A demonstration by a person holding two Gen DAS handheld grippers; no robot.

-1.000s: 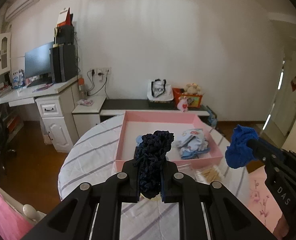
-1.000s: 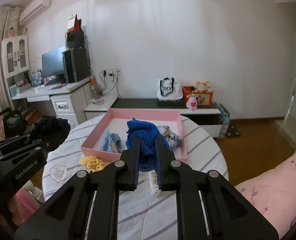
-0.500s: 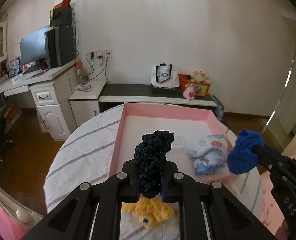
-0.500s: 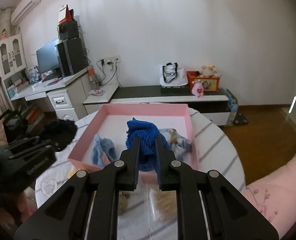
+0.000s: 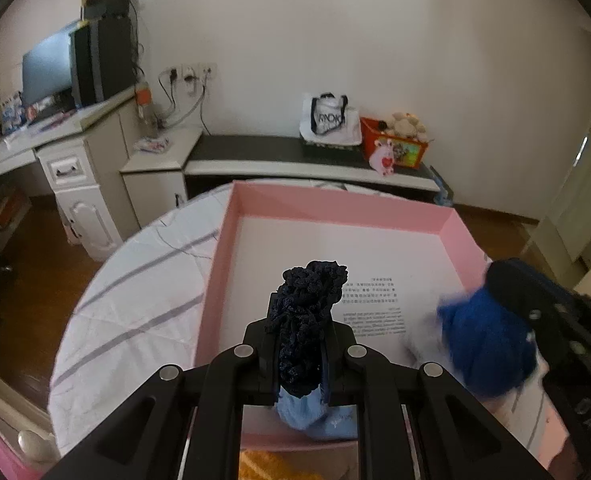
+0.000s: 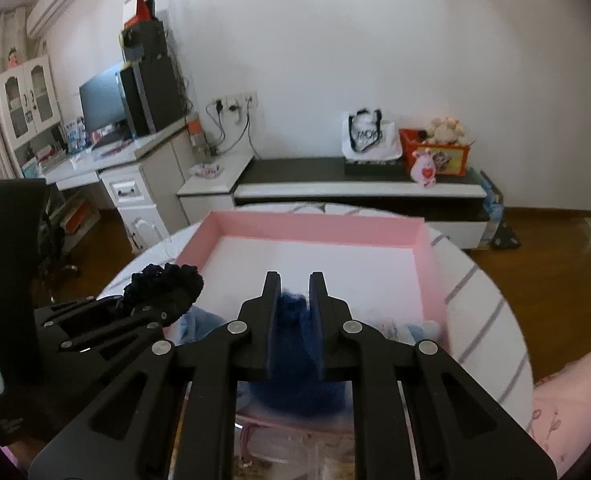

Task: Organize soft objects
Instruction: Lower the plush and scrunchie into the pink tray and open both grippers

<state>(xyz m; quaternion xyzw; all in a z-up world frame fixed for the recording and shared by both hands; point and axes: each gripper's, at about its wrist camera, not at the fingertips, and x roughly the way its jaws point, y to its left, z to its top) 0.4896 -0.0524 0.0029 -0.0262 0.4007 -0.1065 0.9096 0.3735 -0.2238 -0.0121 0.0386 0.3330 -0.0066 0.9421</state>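
Both grippers have moved forward over the pink box [image 5: 335, 204] since half a second ago. At left, the left gripper [image 5: 300, 344] clamps the dark knit piece [image 5: 305, 320] above a light blue cloth [image 5: 309, 416]. At right, the right gripper [image 6: 294, 300] squeezes the blue fluffy piece [image 6: 291, 340] low inside the box.

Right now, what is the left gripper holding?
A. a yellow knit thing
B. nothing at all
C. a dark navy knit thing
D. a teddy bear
C. The left gripper is shut on a dark navy knit thing, which sticks up between its fingers above the pink box.
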